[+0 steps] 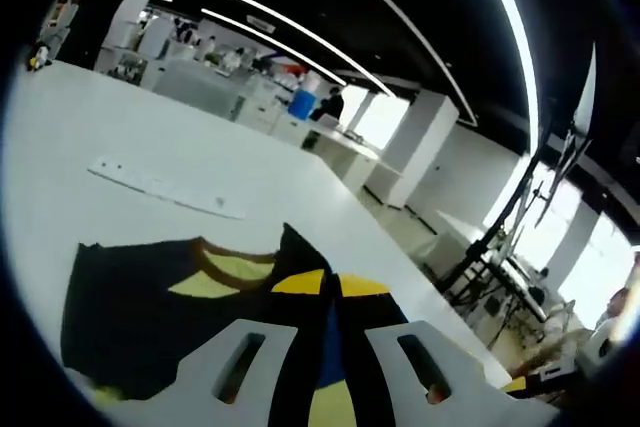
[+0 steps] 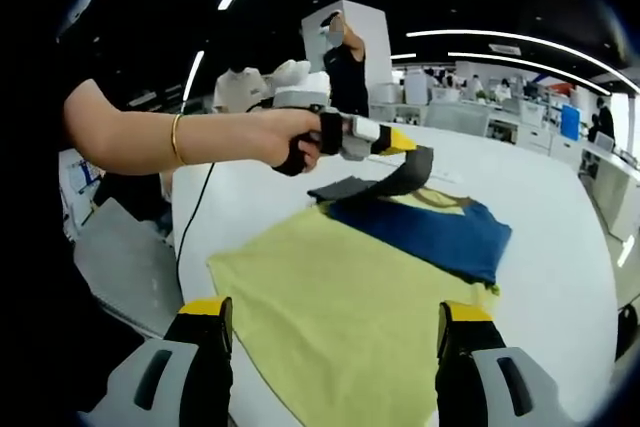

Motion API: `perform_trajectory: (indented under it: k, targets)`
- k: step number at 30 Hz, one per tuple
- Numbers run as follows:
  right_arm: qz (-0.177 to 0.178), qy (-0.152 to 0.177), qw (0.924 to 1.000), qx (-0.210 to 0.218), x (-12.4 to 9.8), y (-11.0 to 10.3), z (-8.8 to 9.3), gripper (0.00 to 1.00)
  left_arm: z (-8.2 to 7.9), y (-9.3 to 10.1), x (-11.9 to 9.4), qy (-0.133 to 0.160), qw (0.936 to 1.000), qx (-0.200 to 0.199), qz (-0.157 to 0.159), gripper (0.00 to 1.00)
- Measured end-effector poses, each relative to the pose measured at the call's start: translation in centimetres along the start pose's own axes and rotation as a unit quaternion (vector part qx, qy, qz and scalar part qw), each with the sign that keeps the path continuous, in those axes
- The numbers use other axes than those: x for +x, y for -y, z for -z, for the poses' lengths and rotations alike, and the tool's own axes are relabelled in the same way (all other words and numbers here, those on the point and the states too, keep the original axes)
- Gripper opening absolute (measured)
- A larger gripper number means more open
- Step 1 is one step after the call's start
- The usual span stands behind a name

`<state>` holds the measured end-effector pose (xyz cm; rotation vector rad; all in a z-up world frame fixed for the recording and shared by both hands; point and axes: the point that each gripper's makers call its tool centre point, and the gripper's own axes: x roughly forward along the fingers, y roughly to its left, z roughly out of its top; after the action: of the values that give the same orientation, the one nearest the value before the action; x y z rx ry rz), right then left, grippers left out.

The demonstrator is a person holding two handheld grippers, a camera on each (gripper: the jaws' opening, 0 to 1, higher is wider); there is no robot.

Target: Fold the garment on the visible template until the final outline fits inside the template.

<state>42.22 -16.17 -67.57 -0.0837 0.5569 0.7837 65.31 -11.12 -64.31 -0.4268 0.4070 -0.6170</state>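
Garment [image 2: 370, 287], yellow and blue, dark sleeve lifted

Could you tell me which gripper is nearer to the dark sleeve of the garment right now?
Left. The left gripper is shut on the dark sleeve, lifting it above the table. The right gripper is open and hangs back over the yellow template, apart from the sleeve.

Your left gripper view sits low and close over the shirt [image 1: 200, 297]; your right gripper view looks down from farther back, sharing shirt and bench [image 2: 540, 187].
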Motion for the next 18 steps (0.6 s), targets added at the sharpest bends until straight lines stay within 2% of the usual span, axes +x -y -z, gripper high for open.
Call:
perform_trajectory:
  k: [18]
  targets:
    - [0.001,-0.013,0.9999,0.003,0.2,0.3,1.0,0.83,2.2,3.4,2.7,-0.028,0.9989,0.009,0.036,0.00]
